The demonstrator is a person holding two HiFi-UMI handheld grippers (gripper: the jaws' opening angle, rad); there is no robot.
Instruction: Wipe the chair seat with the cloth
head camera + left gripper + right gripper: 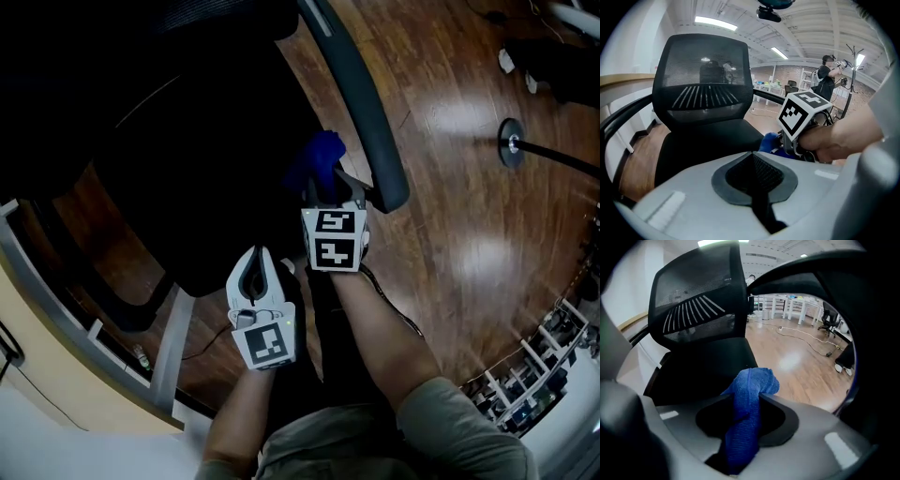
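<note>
**Blue cloth [749, 394] clamped in right gripper [326, 192]**

The cloth is pinched between the right gripper's jaws. Its bunched end sticks out past them at the edge of the black chair seat [708, 140], beside the armrest [367, 122]. The left gripper [255, 267] hangs just beside, jaws together and empty.

The cloth [749, 385] is bright blue. The chair seat [197, 178] is black and the backrest [703, 75] is black mesh. The floor [469, 178] is brown wood with grain. The left hand-held gripper [752, 159] and the right hand-held gripper [752, 401] are pale grey, and their cubes [335, 239] carry black-and-white square markers.
</note>
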